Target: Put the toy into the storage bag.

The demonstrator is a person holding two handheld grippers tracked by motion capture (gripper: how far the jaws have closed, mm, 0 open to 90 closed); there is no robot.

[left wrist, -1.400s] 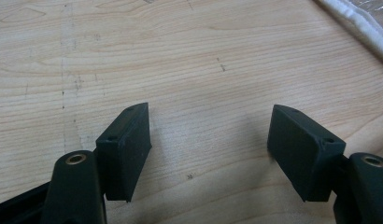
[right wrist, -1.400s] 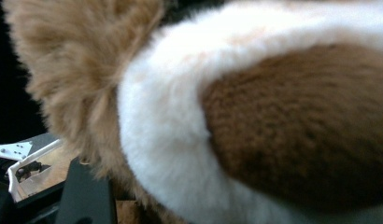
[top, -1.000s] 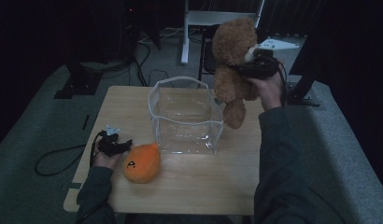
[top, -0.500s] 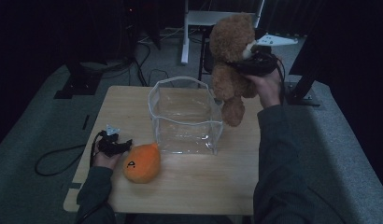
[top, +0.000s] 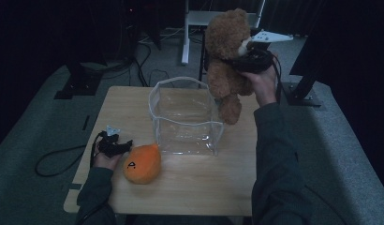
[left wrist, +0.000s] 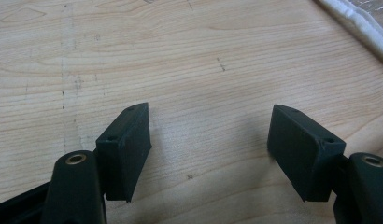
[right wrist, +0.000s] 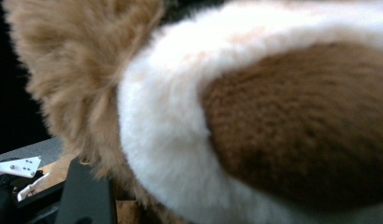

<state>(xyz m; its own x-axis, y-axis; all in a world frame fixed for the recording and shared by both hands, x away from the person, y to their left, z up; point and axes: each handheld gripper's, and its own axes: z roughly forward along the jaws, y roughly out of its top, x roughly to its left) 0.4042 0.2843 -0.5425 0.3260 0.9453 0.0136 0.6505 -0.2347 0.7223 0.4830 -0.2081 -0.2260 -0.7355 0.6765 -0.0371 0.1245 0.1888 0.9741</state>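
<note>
A brown teddy bear (top: 226,51) hangs upright in the air over the back right corner of a clear plastic container (top: 190,133). My right gripper (top: 241,62) is shut on the bear's midsection from the right. In the right gripper view the bear's fur (right wrist: 255,121) presses close to the lens, and one black finger (right wrist: 87,196) shows at the bottom left. An orange plush (top: 142,163) lies on the wooden table (top: 190,187) left of the container. My left gripper (top: 126,144) rests beside it, its jaws open over bare wood (left wrist: 210,144).
The container's white-edged rim (left wrist: 358,23) shows at the top right of the left gripper view. A cable (top: 54,161) trails off the table's left side. Dark stands and a white frame (top: 195,28) sit on the floor behind the table.
The right hand has carried the teddy bear slightly up and to the left. The left gripper and the orange plush have stayed put.
</note>
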